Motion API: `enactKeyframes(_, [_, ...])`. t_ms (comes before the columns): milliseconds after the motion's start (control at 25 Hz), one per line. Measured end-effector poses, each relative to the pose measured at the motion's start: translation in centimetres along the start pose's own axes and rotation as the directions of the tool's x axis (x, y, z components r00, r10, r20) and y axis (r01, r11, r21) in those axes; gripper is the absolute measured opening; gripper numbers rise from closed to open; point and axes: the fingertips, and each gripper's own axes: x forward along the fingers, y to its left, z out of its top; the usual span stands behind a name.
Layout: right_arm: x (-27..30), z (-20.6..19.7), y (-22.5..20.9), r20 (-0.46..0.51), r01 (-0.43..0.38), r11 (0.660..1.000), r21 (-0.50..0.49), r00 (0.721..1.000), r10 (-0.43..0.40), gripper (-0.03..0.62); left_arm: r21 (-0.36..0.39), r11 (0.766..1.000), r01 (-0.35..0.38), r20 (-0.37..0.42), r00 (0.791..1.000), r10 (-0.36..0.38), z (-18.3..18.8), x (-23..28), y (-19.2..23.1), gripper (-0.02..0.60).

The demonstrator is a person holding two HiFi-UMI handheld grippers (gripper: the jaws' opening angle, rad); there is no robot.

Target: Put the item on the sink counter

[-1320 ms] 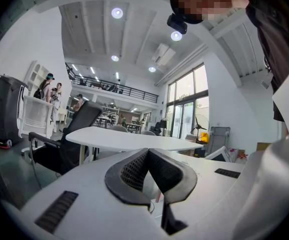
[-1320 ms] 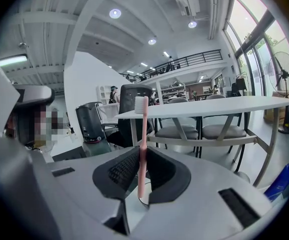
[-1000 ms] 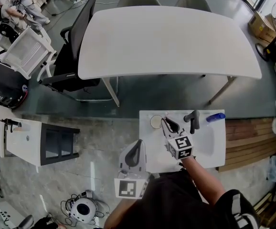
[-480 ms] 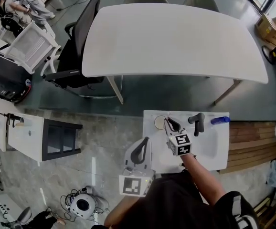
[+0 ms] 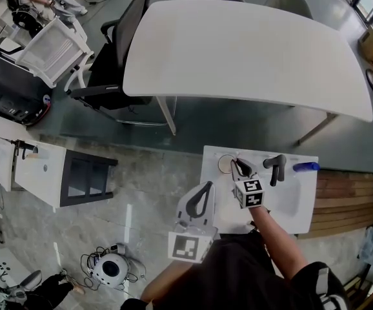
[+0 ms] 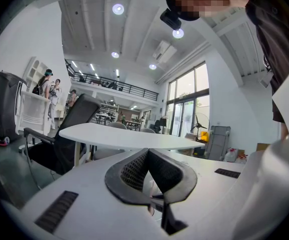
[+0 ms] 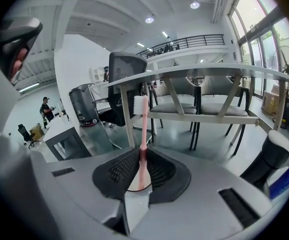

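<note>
Now, from the head view: the large white table [image 5: 244, 50] fills the top and plays no part. All the action is lower down at the sink tabletop [image 5: 228, 208], a white slab with a basin on its right side.

2 tools are in play. The left hand-held gripper [image 5: 204, 189] hangs at the tabletop's left edge, and its own view shows it [image 6: 148, 156] clenched, jaws meeting at the tips with nothing held between them. The right hand-held gripper [image 5: 240, 168] is out over the back of the tabletop, between the dark faucet [image 5: 276, 167] and a small round cup [image 5: 225, 164].

Its own view settles the matter: the right hand-held gripper [image 7: 142, 156] is clamped on a pink toothbrush [image 7: 142, 129], which stands upright with its white bristles on top.

So the grasp looks done and the carry is the step in hand. The brush is held up in the jaws, not yet lying on the tabletop. The next move likely calls for swinging it to a bare patch, tipping it flat, lowering it gently, and only then letting go.

What's unclear? The brush's lower end is hidden behind the jaws, so whether it sits inside the cup cannot be told. Only an arc of the cup's rim peeks through there. In the head view the brush is too small to pick out, and the blue object [image 5: 306, 167] beyond the faucet can't be identified.
</note>
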Motion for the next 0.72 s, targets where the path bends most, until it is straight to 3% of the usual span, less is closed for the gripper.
enactKeyframes(720, [2.1, -2.9, -0.1, -0.120, 0.000, 1.000, -0.016, 0.993, -0.002, 0.043, -0.015, 1.000, -0.005, -0.005, 1.000, 0.005, -0.2, 0.3, 1.0, 0.015])
